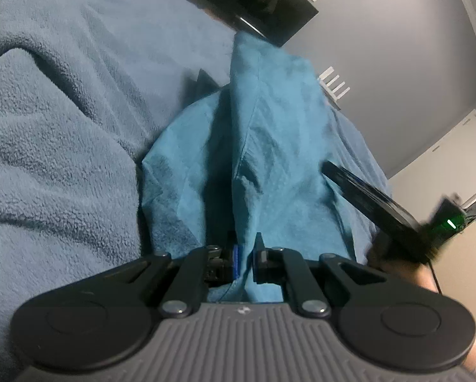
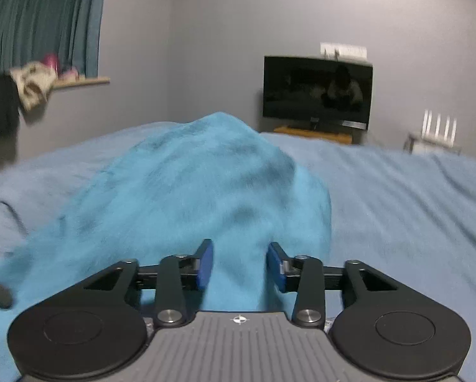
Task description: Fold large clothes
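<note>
The step in hand looks like the lift-and-carry of a fold — both grippers have hold of the teal garment (image 1: 269,146) and it is raised off the bed (image 1: 56,121) rather than lying flat.

The left gripper (image 1: 245,262) has its fingers drawn in narrow, with a pinch of the cloth clamped between them; from there the garment runs straight ahead of the gripper in a long ridge, with a seam down its middle, and falls away on both sides. Off to the right of this gripper the other tool shows as a dark bar against the cloth.

The right gripper (image 2: 239,265) has its fingers set at a middling gap, blue pads (image 2: 205,265) against a thick fold of the garment bunched between them. Whether that is a firm pinch I judge likely, not certain. Ahead of it the cloth rises in a hump, then spills down to its left onto the bed.

By my reading the fold is barely begun. The next move calls for carrying both held edges together across the garment's lower part, keeping the cloth taut between the grippers, then laying it down flat before letting go.
</note>
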